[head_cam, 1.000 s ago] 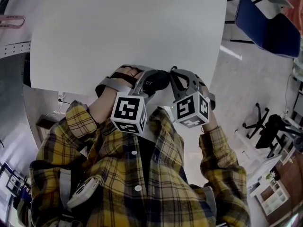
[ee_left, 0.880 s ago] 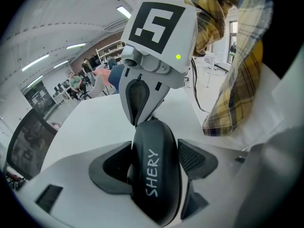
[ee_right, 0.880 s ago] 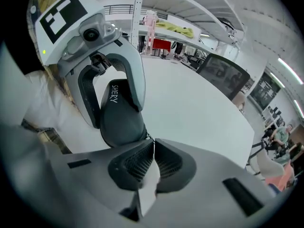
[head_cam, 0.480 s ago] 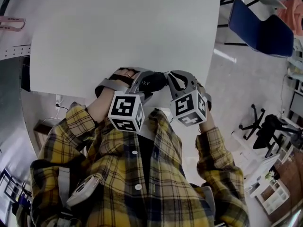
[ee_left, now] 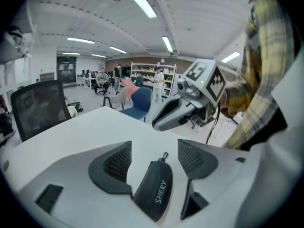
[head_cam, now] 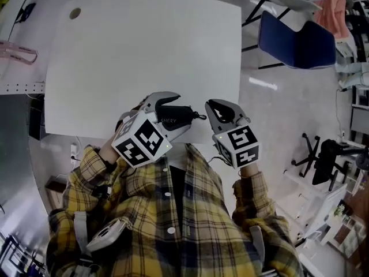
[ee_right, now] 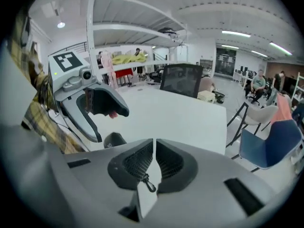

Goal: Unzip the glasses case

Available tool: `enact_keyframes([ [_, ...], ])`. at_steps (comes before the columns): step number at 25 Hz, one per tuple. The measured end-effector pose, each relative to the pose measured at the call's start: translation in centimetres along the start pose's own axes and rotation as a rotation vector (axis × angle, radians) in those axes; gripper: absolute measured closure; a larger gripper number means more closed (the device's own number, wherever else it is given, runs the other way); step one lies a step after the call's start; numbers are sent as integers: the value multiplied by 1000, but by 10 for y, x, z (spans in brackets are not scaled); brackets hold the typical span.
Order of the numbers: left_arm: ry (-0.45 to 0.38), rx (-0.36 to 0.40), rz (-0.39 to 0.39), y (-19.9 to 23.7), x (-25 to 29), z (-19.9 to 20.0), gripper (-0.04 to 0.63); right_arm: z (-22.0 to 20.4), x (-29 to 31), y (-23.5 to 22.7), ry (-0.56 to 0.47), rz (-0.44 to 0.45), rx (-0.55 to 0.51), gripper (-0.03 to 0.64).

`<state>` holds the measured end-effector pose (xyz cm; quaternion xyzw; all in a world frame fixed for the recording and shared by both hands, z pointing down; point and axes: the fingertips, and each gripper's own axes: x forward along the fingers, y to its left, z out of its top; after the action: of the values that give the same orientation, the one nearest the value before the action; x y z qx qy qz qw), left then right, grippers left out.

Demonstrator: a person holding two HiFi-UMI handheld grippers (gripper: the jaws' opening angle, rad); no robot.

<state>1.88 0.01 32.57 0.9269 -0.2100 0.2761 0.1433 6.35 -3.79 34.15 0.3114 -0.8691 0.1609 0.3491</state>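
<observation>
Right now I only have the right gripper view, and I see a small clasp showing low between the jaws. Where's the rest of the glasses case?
Observer: The glasses case lies lengthwise between the jaws of the left gripper, with its clasp end pointing away from that camera.
Operator: Is the right gripper touching the clasp?
Observer: No. In the left gripper view its tip is apart from the clasp, with bare table between them.
Operator: Where on the table is all this?
Observer: The head view puts the case just inside the table's near edge, right in front of the person's plaid shirt.
</observation>
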Motion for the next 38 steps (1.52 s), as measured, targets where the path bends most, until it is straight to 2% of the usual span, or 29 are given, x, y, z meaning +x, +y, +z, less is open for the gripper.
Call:
enact_keyframes([
  [4,-211,-106,67,7,-59,83,332,79,-47,7,-181,0,74,607],
  [8,-414,-173,149,20,-109,144,383,155,-82,14,-369,-9,80,607],
  [13,-541,-223,264,27,-152,176,503,212,-115,35,-530,7,72,607],
  [19,-587,-261,321,27,-168,183,583,225,-120,55,-569,33,38,609],
  [38,-547,-256,351,35,-164,175,588,227,-113,51,-565,44,44,618],
])
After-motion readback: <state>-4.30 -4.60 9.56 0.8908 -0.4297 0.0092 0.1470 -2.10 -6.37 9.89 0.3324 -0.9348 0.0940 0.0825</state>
